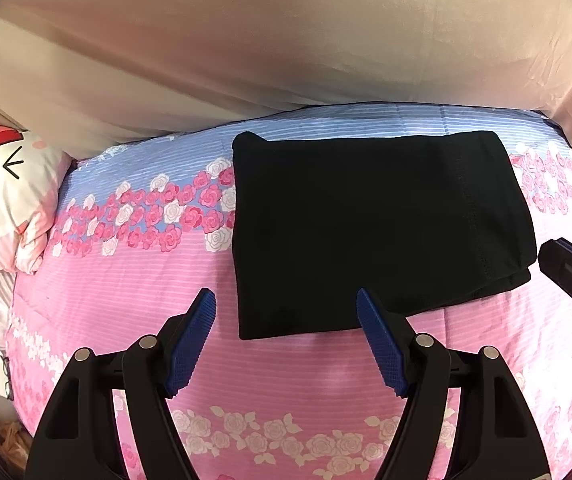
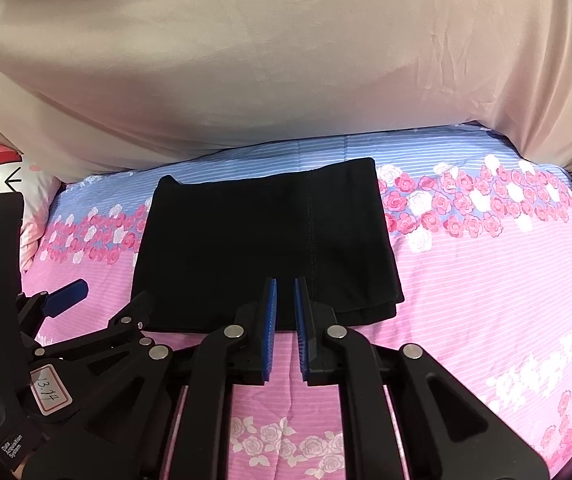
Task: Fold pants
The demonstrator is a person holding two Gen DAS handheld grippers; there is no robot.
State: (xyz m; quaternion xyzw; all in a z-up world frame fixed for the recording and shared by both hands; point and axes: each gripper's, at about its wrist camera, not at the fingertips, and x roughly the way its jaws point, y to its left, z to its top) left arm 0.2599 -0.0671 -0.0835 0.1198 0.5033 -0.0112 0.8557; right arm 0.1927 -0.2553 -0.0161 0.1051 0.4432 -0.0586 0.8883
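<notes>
The black pants (image 1: 366,220) lie folded into a compact rectangle on the pink and blue floral bed cover (image 1: 125,300). My left gripper (image 1: 283,294) hovers open over the pants' near left corner, its blue pads (image 1: 193,332) wide apart with nothing between them. In the right wrist view the pants (image 2: 253,240) sit straight ahead. My right gripper (image 2: 284,280) hangs over their near edge, pads almost together with only a thin slit and no cloth in it. The right gripper (image 1: 566,268) also shows at the left wrist view's right edge, and the left gripper (image 2: 105,296) shows at the lower left of the right wrist view.
A big beige cushioned surface (image 2: 286,60) rises behind the bed. A white and pink cartoon pillow (image 1: 1,200) lies at the far left. The cover (image 2: 486,280) spreads out to the right of the pants. A black gloved hand (image 2: 5,440) holds the left gripper.
</notes>
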